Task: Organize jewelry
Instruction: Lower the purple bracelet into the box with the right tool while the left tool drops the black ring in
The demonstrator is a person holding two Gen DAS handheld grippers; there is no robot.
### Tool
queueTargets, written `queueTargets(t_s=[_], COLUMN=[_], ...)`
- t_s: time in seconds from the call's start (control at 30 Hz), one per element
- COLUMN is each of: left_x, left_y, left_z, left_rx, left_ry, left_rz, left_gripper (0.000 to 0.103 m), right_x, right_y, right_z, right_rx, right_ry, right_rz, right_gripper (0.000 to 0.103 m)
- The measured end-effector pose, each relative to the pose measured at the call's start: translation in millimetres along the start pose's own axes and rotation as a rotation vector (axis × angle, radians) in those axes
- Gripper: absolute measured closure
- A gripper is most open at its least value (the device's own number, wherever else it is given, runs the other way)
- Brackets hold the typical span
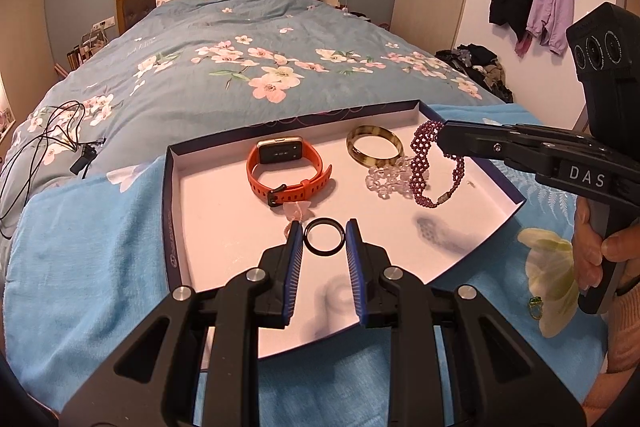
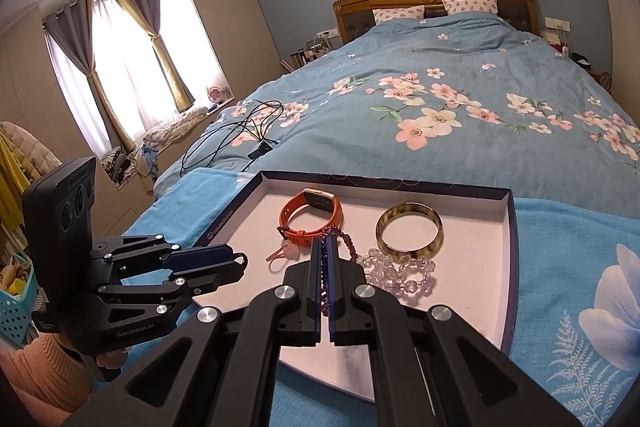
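Note:
My left gripper (image 1: 324, 227) is shut on a thin black ring (image 1: 323, 253), which its blue pads carry just above the tray's white floor (image 1: 224, 227). In the right wrist view, the left gripper (image 2: 242, 261) comes in from the left over the tray's near corner. My right gripper (image 2: 326, 241) is shut on a dark purple beaded bracelet (image 1: 420, 163). The bracelet dangles from the right gripper's (image 1: 442, 135) tips above the clear bead bracelet (image 1: 384, 179). An orange watch (image 1: 280, 150), a mottled amber bangle (image 1: 374, 163) and a small pink charm (image 1: 298, 210) lie in the tray.
The tray rests on a light blue blanket (image 1: 80, 267) at the foot of a floral-covered bed. A small green ring (image 1: 534, 303) lies on the blanket right of the tray. Black cables (image 1: 60, 131) trail over the bed at left. A hand (image 1: 600, 255) grips the right tool.

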State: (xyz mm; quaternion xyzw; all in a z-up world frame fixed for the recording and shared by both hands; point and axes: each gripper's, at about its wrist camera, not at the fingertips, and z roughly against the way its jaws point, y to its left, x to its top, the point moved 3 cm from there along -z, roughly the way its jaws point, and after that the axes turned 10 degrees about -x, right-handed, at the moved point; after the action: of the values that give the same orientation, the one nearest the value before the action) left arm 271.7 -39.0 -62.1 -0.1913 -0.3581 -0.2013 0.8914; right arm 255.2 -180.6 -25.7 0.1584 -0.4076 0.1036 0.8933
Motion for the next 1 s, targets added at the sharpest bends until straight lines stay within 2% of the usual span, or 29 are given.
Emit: queueTargets(t_s=[0.6, 1.0], left_x=[2, -5], left_y=[9, 20], left_z=[-24, -46], left_rx=[0.028, 0.040], left_ry=[0.042, 0.093], left_rz=[0.023, 0.053], left_gripper=[0.081, 0.081], right_x=[1, -7], right_y=[0, -21], right_z=[-22, -32], right_rx=[0.020, -0.034], right_ry=[0.037, 0.081], right_rz=[-0.007, -0.039], right_gripper=[0.102, 0.102])
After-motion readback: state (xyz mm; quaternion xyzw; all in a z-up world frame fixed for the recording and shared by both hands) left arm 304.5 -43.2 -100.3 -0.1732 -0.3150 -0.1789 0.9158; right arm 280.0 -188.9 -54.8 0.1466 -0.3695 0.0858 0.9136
